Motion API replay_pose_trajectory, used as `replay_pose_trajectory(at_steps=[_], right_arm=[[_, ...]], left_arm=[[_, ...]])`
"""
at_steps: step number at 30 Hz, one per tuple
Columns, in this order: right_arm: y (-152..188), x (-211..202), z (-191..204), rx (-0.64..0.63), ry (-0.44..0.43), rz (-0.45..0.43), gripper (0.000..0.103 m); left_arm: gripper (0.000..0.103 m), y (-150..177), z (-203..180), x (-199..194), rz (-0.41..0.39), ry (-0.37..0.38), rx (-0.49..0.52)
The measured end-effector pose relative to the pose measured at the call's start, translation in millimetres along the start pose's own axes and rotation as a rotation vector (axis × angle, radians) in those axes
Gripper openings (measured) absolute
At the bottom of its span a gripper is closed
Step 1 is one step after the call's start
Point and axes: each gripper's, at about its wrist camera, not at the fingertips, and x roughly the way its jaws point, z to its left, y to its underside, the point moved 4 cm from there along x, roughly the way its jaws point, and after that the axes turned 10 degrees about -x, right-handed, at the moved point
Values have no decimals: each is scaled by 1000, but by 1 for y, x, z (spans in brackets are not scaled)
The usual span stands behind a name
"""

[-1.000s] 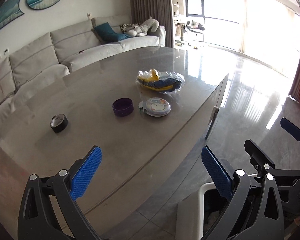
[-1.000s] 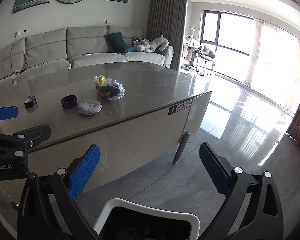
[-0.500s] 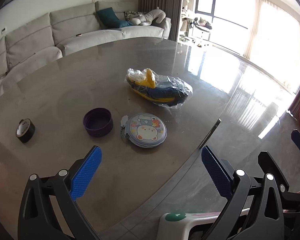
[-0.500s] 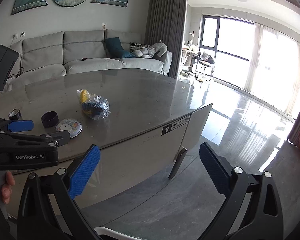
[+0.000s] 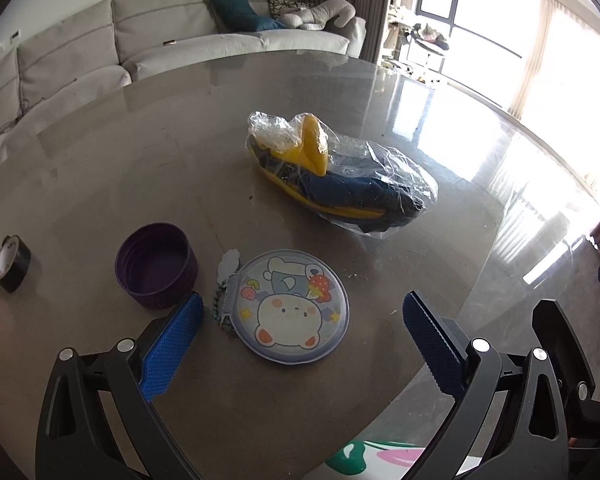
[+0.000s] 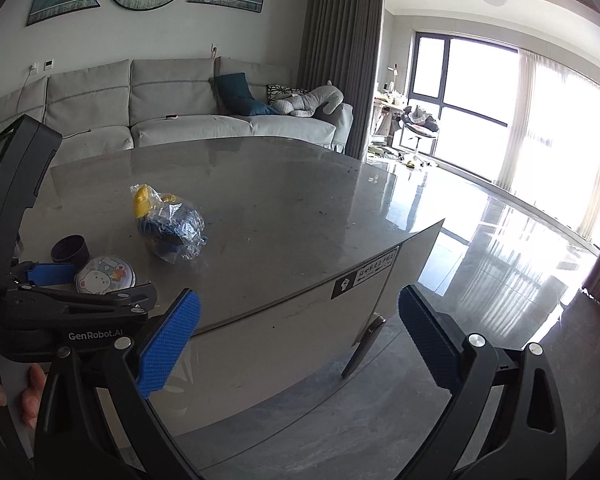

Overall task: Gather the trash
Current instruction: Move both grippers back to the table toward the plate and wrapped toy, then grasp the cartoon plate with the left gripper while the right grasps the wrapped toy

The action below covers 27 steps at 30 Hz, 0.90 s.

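Plastic-wrapped trash bundle [image 5: 340, 178] lies mid-worktop [image 5: 148, 152], at 12 o'clock from the left claw [image 5: 300, 332], which gapes wide and empty over a cartoon pouch [image 5: 290, 306]. Right claw [image 6: 298, 322], off the worktop edge, is likewise wide open.

We are seeing a grey sofa [image 6: 172, 120] sitting behind the table [image 5: 140, 160]. A teal cushion [image 6: 236, 94] is lying on it, beside a grey plush toy [image 6: 312, 104].

A crumpled clear plastic bag [image 5: 342, 174] holding yellow and dark blue items lies on its side on the grey table [image 5: 140, 160], toward its window-side edge, away from the corners.
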Motion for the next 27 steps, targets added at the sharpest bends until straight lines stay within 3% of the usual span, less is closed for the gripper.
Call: replay_pose_trajectory(at_steps=[9,12,16,27], right_arm=[[-7,4,9,-13,-12,-22,98],[-9,6,11,-3,-23,-19,99],[-13,5,14,-2,-28,-26,99],[-14,5,16,-3,-33,-29,99]], left_arm=[[97,-1,3,10,-33,-55,42],[85,-1,5,6,-54,-51,44],[60,-5,7,4,-66,-37,55],[53,-7,13,-4,-86,-27,73]])
